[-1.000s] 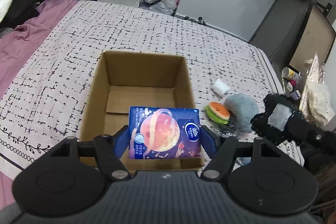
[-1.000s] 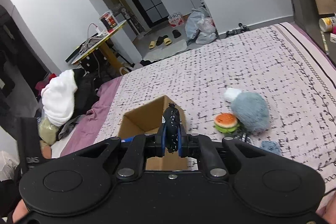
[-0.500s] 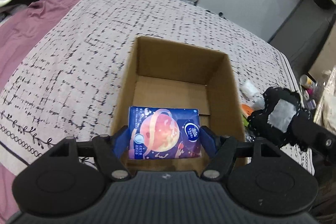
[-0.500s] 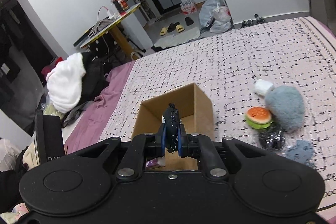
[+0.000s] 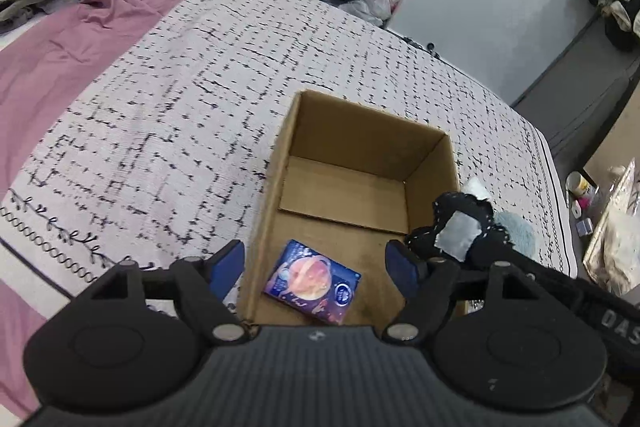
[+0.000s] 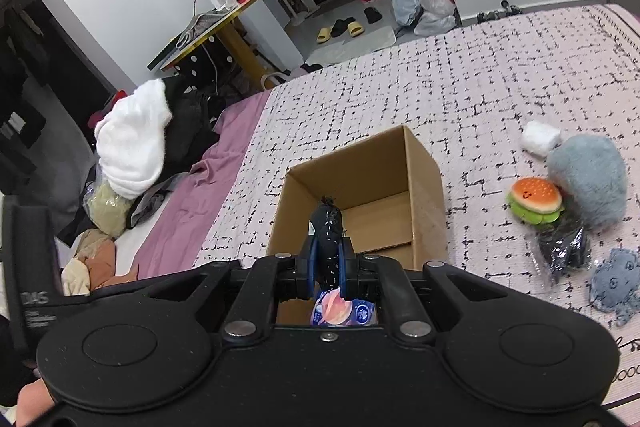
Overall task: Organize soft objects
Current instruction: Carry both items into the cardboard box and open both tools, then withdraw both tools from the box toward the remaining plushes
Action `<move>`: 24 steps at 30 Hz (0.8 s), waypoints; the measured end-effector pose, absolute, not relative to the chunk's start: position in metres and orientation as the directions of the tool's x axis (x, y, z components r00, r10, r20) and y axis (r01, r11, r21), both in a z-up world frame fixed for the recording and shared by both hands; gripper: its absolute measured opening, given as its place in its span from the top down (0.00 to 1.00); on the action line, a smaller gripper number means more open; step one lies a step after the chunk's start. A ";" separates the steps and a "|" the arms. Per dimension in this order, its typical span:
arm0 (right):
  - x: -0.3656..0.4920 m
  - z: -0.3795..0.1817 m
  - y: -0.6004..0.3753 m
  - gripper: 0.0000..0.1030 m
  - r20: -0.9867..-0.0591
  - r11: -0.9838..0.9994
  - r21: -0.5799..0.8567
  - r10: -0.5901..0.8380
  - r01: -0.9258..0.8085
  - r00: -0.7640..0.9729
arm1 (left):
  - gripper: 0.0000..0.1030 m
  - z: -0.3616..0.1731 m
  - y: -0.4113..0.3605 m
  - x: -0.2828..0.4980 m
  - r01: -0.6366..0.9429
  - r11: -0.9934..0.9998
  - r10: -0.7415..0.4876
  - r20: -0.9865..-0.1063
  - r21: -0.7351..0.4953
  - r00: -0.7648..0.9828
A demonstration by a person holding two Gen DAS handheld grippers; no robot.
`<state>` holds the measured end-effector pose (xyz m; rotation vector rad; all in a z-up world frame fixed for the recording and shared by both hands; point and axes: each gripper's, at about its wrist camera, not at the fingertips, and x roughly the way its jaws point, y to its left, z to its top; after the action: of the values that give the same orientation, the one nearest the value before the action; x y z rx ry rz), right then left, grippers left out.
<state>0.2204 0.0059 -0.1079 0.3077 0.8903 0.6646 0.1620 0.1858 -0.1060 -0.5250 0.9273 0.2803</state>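
Note:
An open cardboard box (image 5: 430, 171) (image 6: 424, 163) stands on the patterned bedspread. A blue tissue pack (image 5: 312, 282) (image 6: 344, 311) lies on the box floor at its near end. My left gripper (image 5: 316, 263) hovers above that pack with its jaws opening and no pad touching it. My right gripper (image 6: 327, 269) is shut on a black fabric piece (image 6: 328, 227) with a grey patch (image 5: 458, 233), held over the box's right wall. A burger plush (image 6: 534, 199), a fluffy blue-grey toy (image 6: 588, 179), a white roll (image 6: 538, 139) and a small blue plush (image 6: 618, 285) lie right of the box.
A black item in a clear wrapper (image 6: 564, 247) lies beside the burger plush. Pink bedding (image 5: 68, 59) and a heap of white and dark clothes (image 6: 136, 143) are at the left. The bed's right edge drops to a cluttered floor (image 5: 592, 195).
My left gripper has let go of the blue tissue pack, which now lies in the box. Both grippers have moved in over the box, the right one still carrying the black fabric.

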 end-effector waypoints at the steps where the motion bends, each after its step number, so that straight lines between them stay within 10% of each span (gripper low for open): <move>1: 0.221 -0.109 0.008 0.89 -0.618 0.760 0.510 0.649 -0.403 0.443 | 0.26 -0.105 0.187 0.160 -0.454 0.837 0.012 -0.818 -0.307 0.575; 6: 0.219 -0.119 0.014 0.84 -0.660 0.781 0.489 0.623 -0.388 0.420 | 0.25 -0.100 0.191 0.146 -0.498 0.821 0.060 -0.824 -0.281 0.564; 11: 0.212 -0.117 0.000 0.54 -0.650 0.779 0.497 0.626 -0.382 0.431 | 0.25 -0.091 0.184 0.134 -0.516 0.821 0.104 -0.822 -0.247 0.560; 24: 0.200 -0.102 -0.075 0.36 -0.619 0.787 0.527 0.615 -0.321 0.489 | 0.17 -0.064 0.136 0.130 -0.500 0.848 0.180 -0.795 -0.173 0.579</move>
<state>0.2004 -0.0746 -0.1016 0.3658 0.8926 0.5841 0.1303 0.1357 -0.0637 -0.4049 0.8683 0.4104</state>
